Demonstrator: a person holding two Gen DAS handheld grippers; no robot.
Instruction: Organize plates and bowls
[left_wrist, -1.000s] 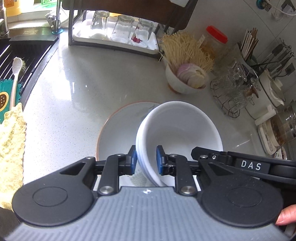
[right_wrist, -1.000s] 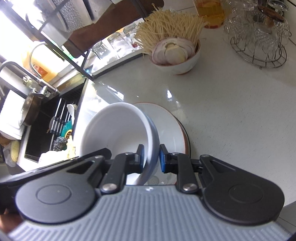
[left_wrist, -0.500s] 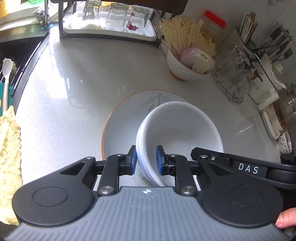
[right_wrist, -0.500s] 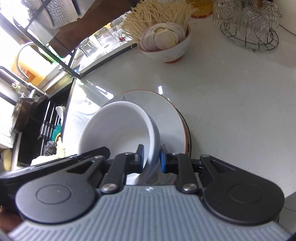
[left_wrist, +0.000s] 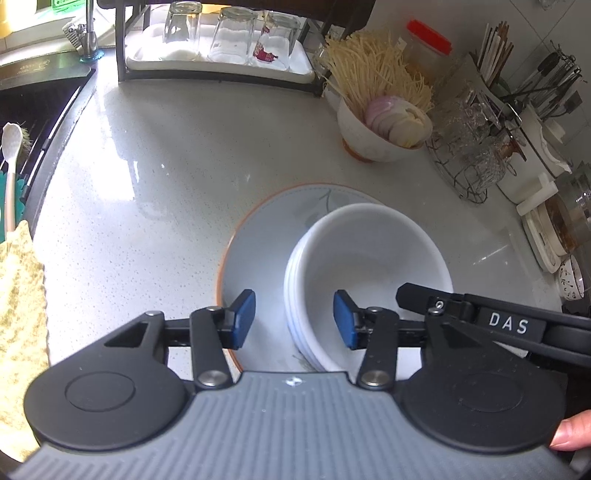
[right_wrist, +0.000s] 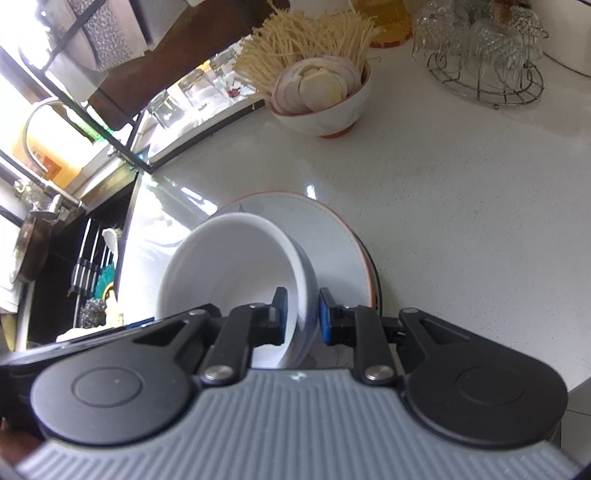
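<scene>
The stacked white bowls (left_wrist: 369, 273) were set on the orange-rimmed plate (left_wrist: 266, 236); the left claw (left_wrist: 293, 317) was opening around their near rim (released), while the right claw (right_wrist: 301, 314) pinched the opposite wall for steadiness.

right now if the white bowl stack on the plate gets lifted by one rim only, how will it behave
The white bowl stack looks like glazed ceramic: stiff, probably heavy for its size, and breakable. Its glossy rim may slip between the pads, and only the right gripper pinches it; the left gripper is opening, its pads off the rim. Held on one side, it would likely tilt toward the orange-rimmed plate.
</scene>
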